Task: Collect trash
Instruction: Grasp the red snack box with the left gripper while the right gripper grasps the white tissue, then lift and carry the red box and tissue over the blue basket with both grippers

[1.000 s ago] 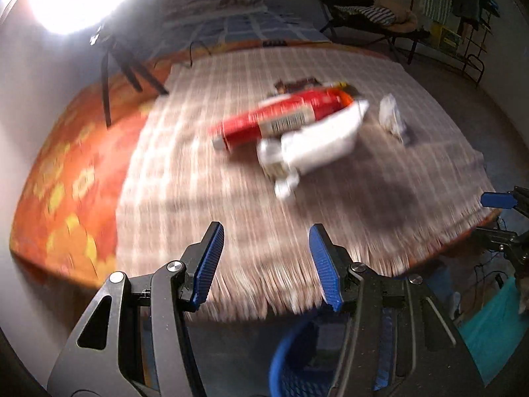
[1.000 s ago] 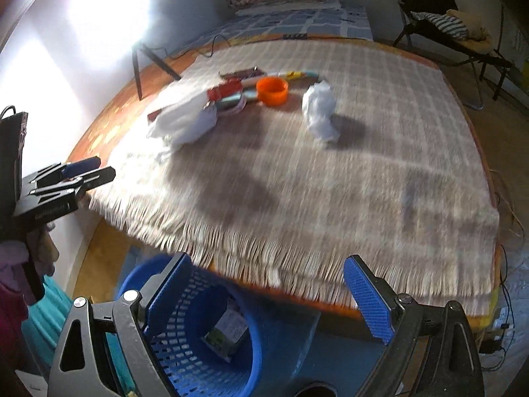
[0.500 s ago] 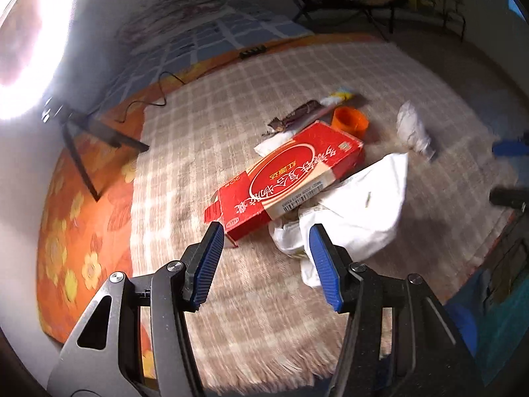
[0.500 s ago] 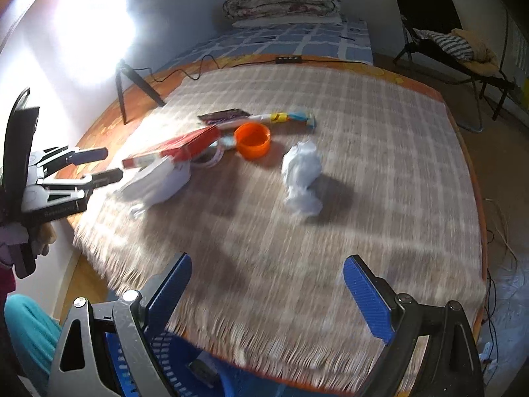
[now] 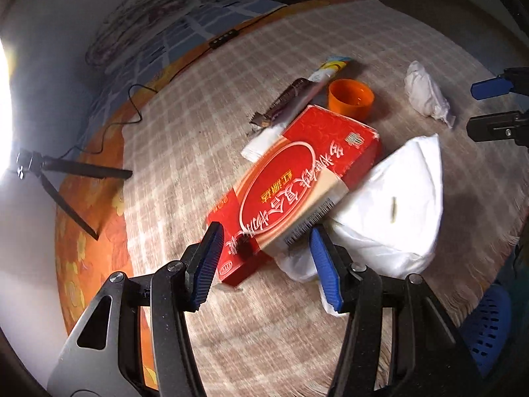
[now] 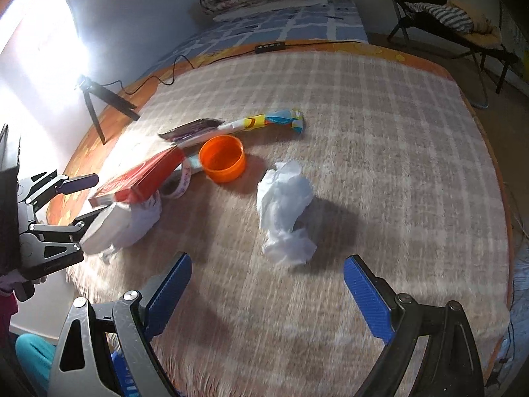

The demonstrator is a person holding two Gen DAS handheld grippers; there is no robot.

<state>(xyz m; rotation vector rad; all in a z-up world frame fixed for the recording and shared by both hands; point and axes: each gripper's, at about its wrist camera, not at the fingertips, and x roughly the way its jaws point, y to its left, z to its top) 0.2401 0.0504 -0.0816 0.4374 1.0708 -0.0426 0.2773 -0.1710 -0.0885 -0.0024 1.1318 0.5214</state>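
A checked blanket covers the bed, and the trash lies gathered toward its left part as the right wrist camera shows it. The red box serves as the landmark: the left gripper hovers at its near end with its blue fingers spread apart, one on each side of the box's corner, gripping nothing. A white bag lies against the box's right side, partly tucked under it. Just beyond the far end of the box stands an orange cup, upright and open. Beside the cup, also beyond the box, lie a dark wrapper and a long colourful wrapper, the two touching. Well to the right of the box, apart from the cup, sits a crumpled white paper. The right gripper hangs over the blanket near this paper, its fingers wide apart and empty, the paper lying just ahead of them. A blue basket shows below the blanket's fringed edge, nearer than the box.
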